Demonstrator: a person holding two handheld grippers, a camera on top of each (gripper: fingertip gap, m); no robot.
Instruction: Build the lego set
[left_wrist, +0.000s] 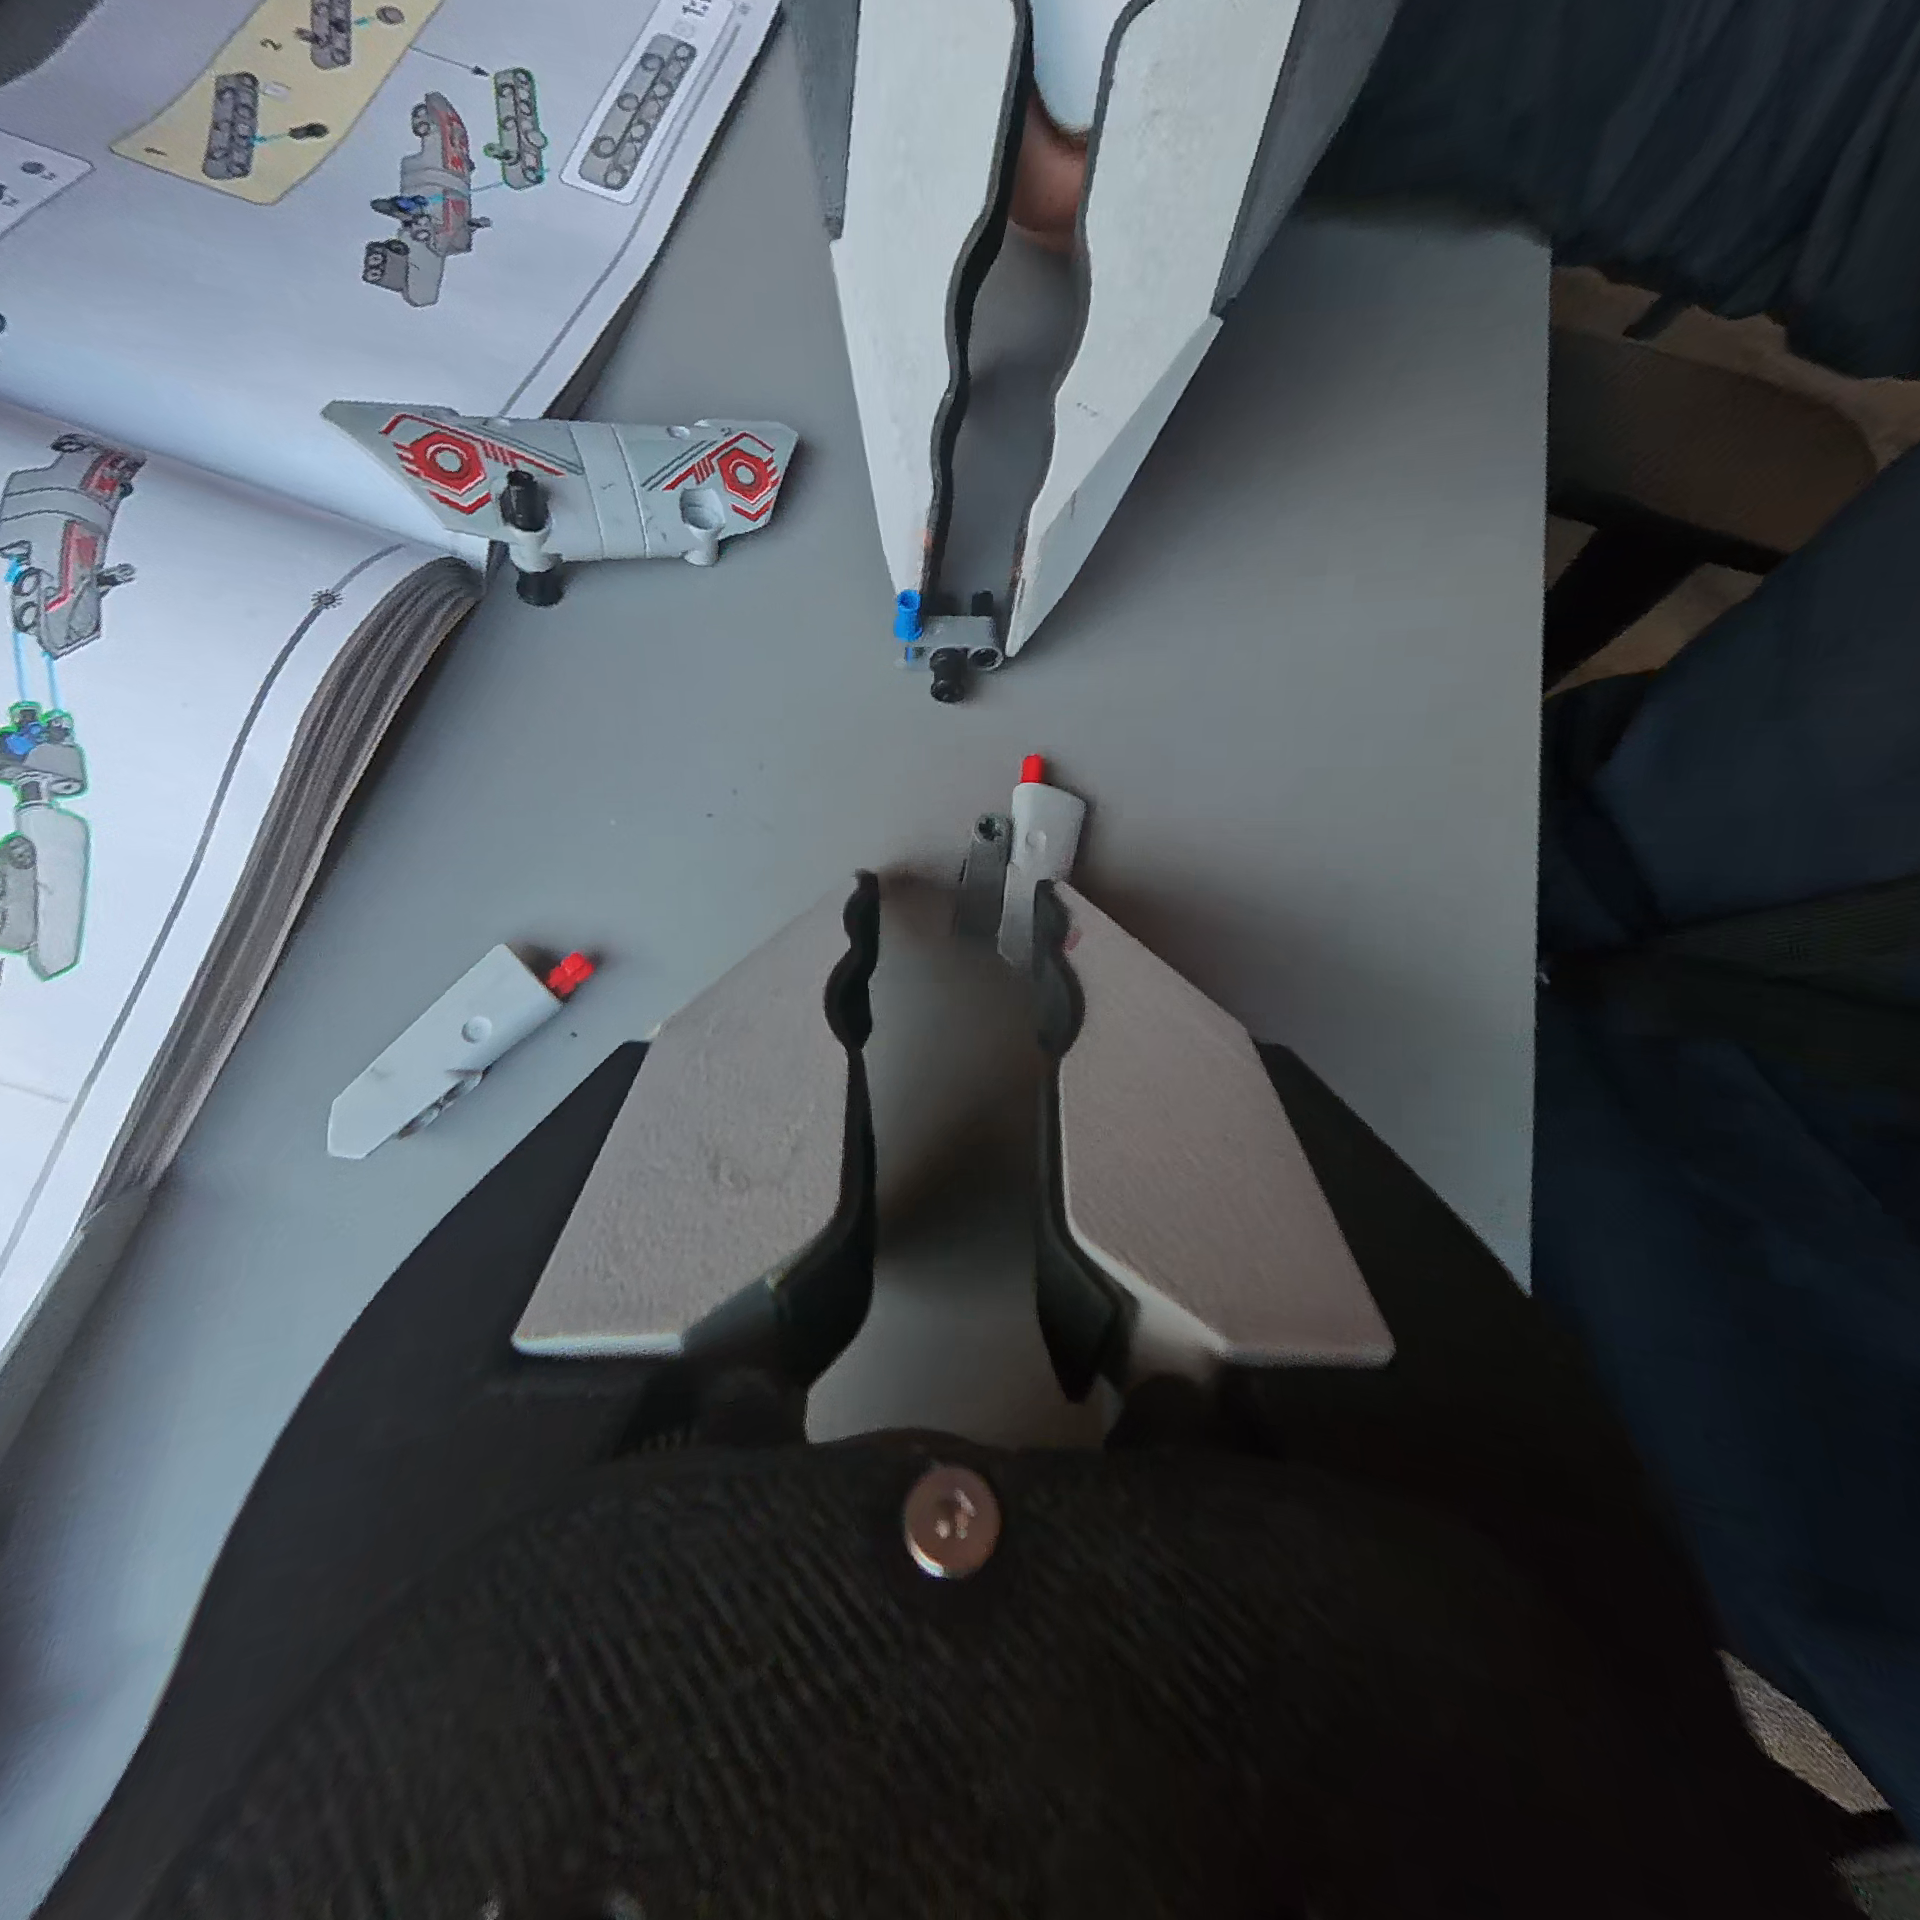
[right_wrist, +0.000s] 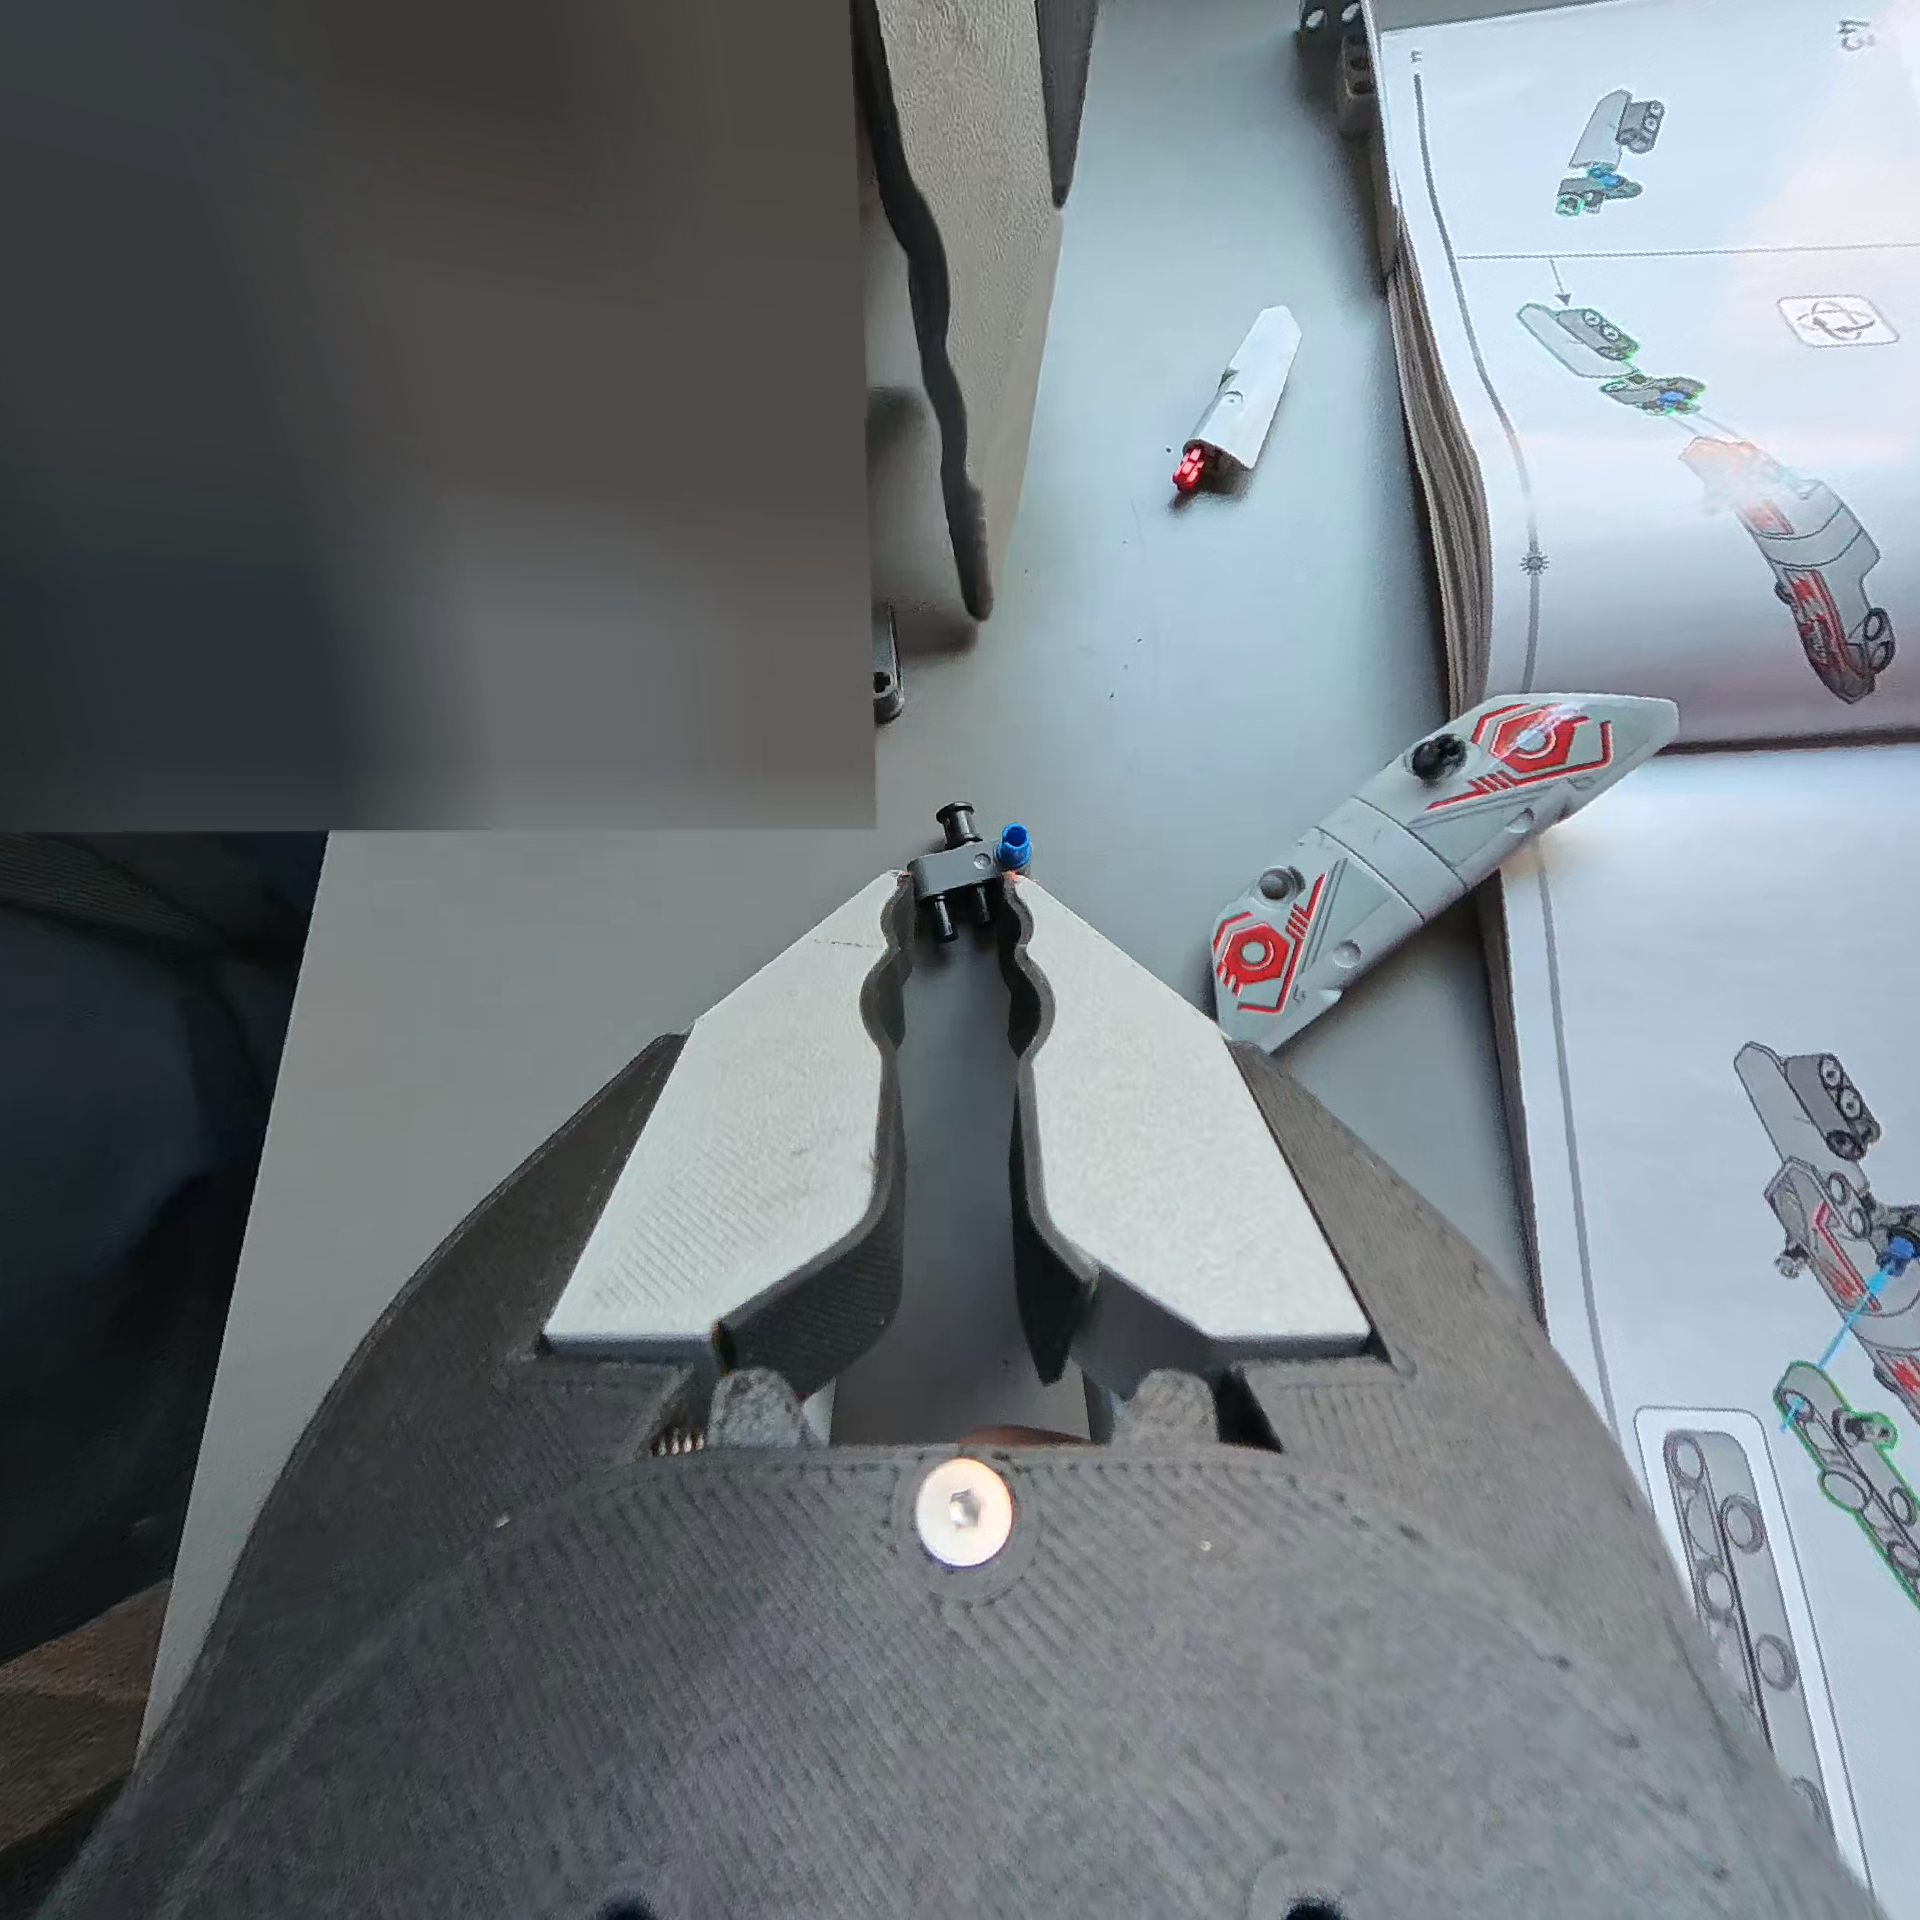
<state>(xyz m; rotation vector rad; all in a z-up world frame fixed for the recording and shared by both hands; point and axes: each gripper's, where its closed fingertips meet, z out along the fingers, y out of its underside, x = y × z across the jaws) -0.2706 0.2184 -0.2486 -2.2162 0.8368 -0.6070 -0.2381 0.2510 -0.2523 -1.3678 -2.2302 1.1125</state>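
My right gripper (right_wrist: 961, 888) is shut on a small grey connector (right_wrist: 954, 871) that carries a blue pin (right_wrist: 1013, 847) and black pins. In the left wrist view it comes in from the top (left_wrist: 966, 613), holding the connector (left_wrist: 954, 644) just above the grey table (left_wrist: 727, 779). My left gripper (left_wrist: 956, 899) is open. A grey panel with a red pin and a dark grey beam (left_wrist: 1042, 836) lies against its right fingertip, a short gap from the connector.
A winged grey panel with red decals (left_wrist: 561, 478) (right_wrist: 1434, 862) leans on the open instruction booklet (left_wrist: 208, 312) (right_wrist: 1714, 520). A second grey panel with a red pin (left_wrist: 436, 1049) (right_wrist: 1242, 395) lies loose. The table edge (left_wrist: 1538, 727) runs along the right, a person's dark clothing beyond it.
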